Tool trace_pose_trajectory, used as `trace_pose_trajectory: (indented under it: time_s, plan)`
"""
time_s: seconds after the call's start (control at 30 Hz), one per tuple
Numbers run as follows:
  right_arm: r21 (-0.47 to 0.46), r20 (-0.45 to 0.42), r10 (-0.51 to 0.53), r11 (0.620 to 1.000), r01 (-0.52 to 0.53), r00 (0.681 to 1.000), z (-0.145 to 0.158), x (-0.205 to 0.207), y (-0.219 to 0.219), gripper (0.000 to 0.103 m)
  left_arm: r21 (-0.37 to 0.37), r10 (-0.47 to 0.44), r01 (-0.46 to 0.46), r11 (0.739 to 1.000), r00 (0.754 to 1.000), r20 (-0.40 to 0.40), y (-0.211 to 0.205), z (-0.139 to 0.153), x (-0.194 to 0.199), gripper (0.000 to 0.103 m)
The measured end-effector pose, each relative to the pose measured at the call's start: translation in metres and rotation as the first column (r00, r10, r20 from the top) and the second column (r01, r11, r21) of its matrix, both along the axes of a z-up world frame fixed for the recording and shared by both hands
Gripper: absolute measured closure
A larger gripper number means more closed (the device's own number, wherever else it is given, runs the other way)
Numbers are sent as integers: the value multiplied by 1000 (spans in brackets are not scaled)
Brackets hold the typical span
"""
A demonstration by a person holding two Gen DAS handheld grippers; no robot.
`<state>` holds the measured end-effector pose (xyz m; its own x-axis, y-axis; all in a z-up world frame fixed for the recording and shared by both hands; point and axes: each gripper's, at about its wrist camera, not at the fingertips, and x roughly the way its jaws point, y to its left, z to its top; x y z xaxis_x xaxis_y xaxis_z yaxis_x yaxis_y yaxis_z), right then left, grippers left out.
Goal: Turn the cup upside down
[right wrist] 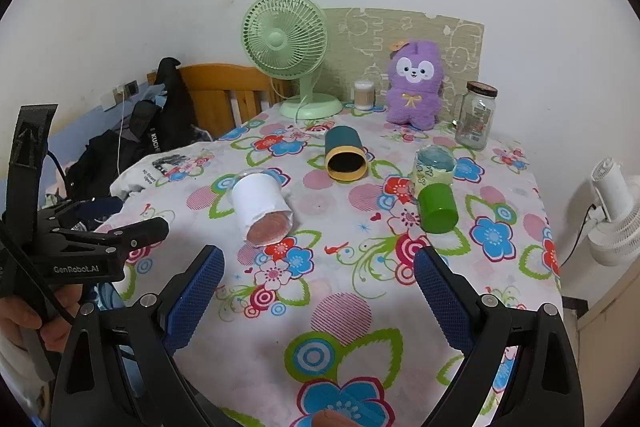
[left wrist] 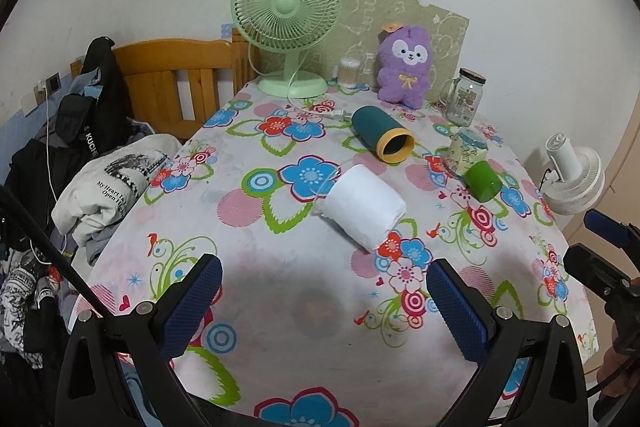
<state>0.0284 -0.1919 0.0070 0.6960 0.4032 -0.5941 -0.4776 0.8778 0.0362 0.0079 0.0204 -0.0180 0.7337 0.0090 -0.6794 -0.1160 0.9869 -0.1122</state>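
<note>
Three cups lie on their sides on the floral tablecloth (left wrist: 280,307). A white paper-wrapped cup (left wrist: 365,205) (right wrist: 260,205) lies in the middle. A dark teal cup with a yellow rim (left wrist: 382,134) (right wrist: 345,153) lies behind it, mouth toward me. A green cup (left wrist: 483,181) (right wrist: 437,203) lies to the right. My left gripper (left wrist: 324,275) is open and empty, short of the white cup. My right gripper (right wrist: 319,269) is open and empty, short of the white and green cups.
At the back stand a green desk fan (left wrist: 287,27), a purple plush toy (left wrist: 405,67), a glass jar (left wrist: 464,99), a cotton-swab box (left wrist: 349,73) and a small patterned cup (right wrist: 434,169). Clothes pile (left wrist: 112,179) lies left. A white fan (right wrist: 616,215) stands right.
</note>
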Motion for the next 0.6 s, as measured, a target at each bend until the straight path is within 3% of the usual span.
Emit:
trace_pose_trajectory:
  time_s: [0.37,0.6]
  plan:
    - [-21,-71,62,998,-64,996,-10,26,19,6,-18,11,-11,1000,999,-34,12,-16,10,0]
    - [-45,-124,136,989,-143,983,-19,54,45,6,44,3,0,999,998,-65,23,-27,24,0]
